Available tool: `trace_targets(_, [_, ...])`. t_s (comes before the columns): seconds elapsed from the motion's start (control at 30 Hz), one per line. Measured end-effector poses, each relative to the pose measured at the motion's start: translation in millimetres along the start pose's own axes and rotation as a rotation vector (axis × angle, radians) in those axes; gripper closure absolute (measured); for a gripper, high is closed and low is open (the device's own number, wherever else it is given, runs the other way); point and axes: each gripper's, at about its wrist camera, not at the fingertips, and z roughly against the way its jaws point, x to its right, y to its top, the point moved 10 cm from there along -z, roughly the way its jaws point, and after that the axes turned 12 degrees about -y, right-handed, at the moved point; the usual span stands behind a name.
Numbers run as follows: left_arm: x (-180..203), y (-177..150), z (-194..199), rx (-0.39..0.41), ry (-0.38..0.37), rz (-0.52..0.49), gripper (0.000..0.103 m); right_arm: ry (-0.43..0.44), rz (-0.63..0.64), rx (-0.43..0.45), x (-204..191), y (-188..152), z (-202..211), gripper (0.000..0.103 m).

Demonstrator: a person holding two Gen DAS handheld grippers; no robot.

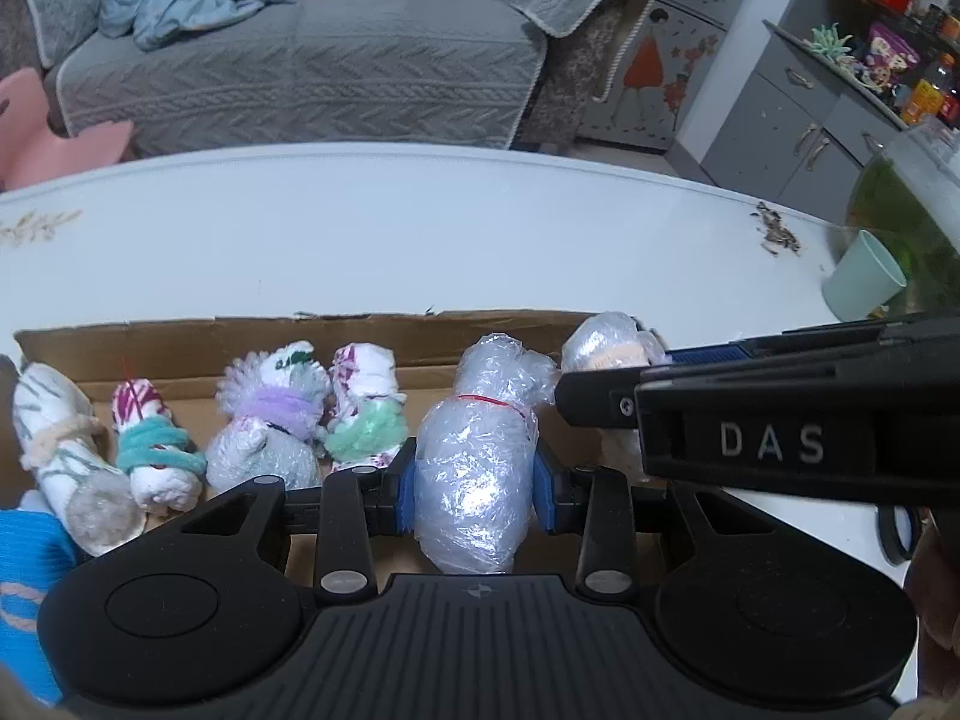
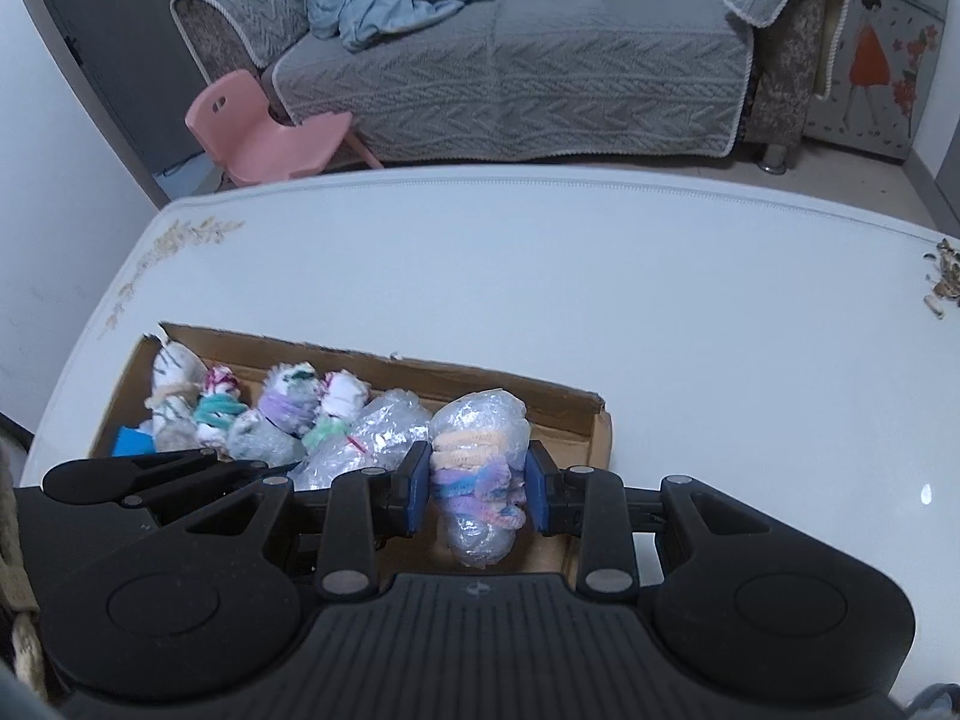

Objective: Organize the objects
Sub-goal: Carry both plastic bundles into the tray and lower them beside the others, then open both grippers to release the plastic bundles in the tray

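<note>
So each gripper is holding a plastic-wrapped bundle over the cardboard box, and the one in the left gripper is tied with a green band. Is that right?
Not quite. The left gripper is shut on a clear plastic bundle tied with a thin red band, not green, as the left wrist view shows. The rest holds: the right gripper holds a pastel-banded bundle, both over the cardboard box.

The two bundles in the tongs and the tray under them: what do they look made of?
Bundle with the red tie, in the left tongs: thin clear plastic film, glossy and crinkled, with glare spots. Bundle with fuzzy bands, in the right tongs: the same shiny film, wrapped in what look like pastel pipe cleaners or yarn. Tray: brown matte cardboard, judging by its torn, ragged rim.
</note>
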Motion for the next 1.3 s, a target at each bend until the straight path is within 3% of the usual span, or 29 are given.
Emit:
trace_targets(0.47, [-2.5, 1.2, -22.7, -0.057, 0.040, -0.082, 0.059, -0.020, 0.060, -0.038, 6.5, -3.0, -10.3, 0.072])
trace_targets(0.63, [4.5, -0.7, -26.4, -0.071, 0.042, -0.110, 0.052, -0.013, 0.062, -0.036, 4.4, -2.9, -8.8, 0.072])
trace_targets(0.77, [9.1, -1.4, -26.2, -0.080, 0.044, -0.121, 0.038, -0.013, 0.064, -0.029, 3.4, -1.1, -5.9, 0.071])
trace_targets(0.97, [14.1, 2.8, -23.1, -0.084, 0.059, -0.149, 0.025, -0.014, 0.076, -0.025, 4.5, 0.7, -3.1, 0.071])
trace_targets(1.3, [22.4, -1.8, -10.7, -0.128, 0.073, -0.235, 0.020, 0.005, 0.112, -0.030, 0.7, -1.5, 2.6, 0.064])
